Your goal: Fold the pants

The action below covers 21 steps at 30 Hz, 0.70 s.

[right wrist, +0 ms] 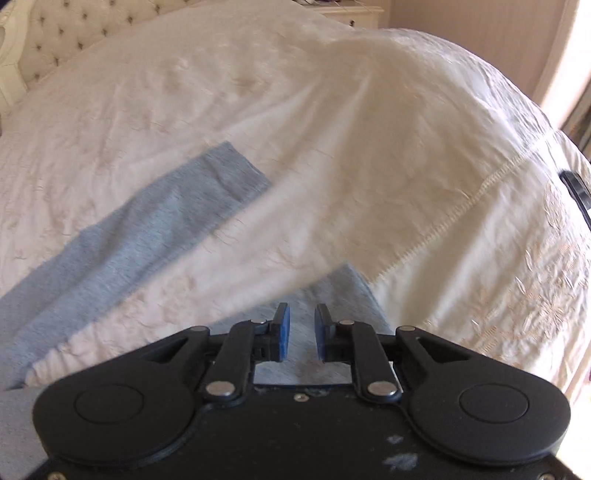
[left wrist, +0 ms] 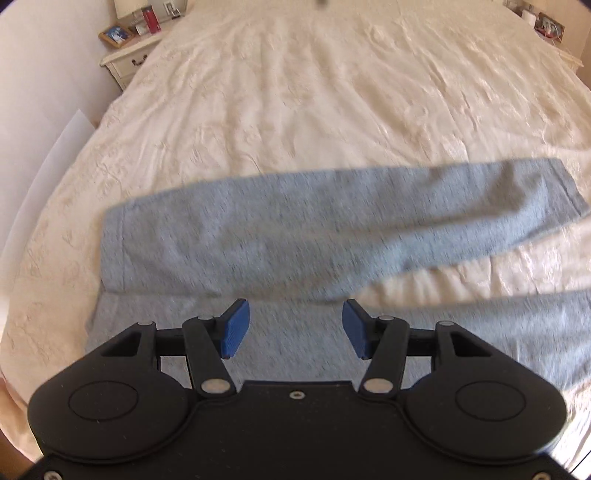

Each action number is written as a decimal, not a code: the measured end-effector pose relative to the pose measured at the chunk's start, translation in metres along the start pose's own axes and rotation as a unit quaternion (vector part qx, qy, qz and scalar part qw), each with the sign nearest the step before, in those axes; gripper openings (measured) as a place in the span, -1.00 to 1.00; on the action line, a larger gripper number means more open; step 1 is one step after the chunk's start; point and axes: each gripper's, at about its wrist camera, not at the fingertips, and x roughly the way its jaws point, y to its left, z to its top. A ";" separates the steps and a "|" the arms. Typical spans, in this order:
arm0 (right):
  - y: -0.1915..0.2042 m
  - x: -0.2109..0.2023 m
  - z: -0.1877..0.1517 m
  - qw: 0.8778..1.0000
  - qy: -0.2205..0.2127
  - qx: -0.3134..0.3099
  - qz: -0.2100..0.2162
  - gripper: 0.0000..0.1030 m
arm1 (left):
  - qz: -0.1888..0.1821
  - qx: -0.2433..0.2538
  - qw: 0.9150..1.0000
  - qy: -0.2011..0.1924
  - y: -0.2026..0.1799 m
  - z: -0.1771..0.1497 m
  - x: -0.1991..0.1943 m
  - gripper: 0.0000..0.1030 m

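Observation:
Grey sweatpants (left wrist: pixel 295 229) lie spread on a cream bedspread (left wrist: pixel 332 92). In the left wrist view the waistband is at the left and one leg runs to the right; the near leg passes under my left gripper (left wrist: pixel 295 328), which is open and empty above the cloth. In the right wrist view the far leg (right wrist: pixel 147 225) lies diagonally with its cuff up and the near leg's end (right wrist: pixel 332 295) lies under my right gripper (right wrist: pixel 302 330). Its blue pads are partly apart with nothing between them. Both views are blurred.
A white nightstand (left wrist: pixel 127 55) with a framed photo and small items stands at the far left of the bed. A second nightstand (left wrist: pixel 546 29) is at the far right. A tufted headboard (right wrist: pixel 55 40) shows in the right wrist view. A dark object (right wrist: pixel 576 192) lies at the bed's right edge.

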 end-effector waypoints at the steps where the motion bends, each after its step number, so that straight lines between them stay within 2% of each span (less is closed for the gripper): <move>1: 0.013 -0.003 0.009 1.000 -0.005 -0.006 0.012 -0.65 | 0.002 -0.004 1.000 -0.013 0.009 0.014 -0.001 0.16; 7: 0.091 -0.001 0.070 0.997 -0.021 -0.037 0.060 -0.53 | 0.026 -0.025 0.996 -0.081 0.052 0.086 -0.001 0.16; 12: 0.135 0.029 0.106 0.997 -0.021 -0.046 0.061 -0.40 | 0.046 -0.048 0.993 -0.099 0.069 0.121 0.023 0.16; 14: 0.150 0.050 0.119 0.997 -0.009 -0.044 0.058 -0.37 | 0.047 -0.051 0.994 -0.088 0.071 0.124 0.039 0.16; 16: 0.162 0.078 0.133 0.998 0.007 -0.034 0.054 -0.35 | 0.033 -0.047 0.996 -0.064 0.071 0.122 0.054 0.16; 21: 0.179 0.152 0.154 0.999 0.039 0.016 0.034 -0.33 | 0.022 -0.041 0.999 -0.025 0.067 0.101 0.086 0.16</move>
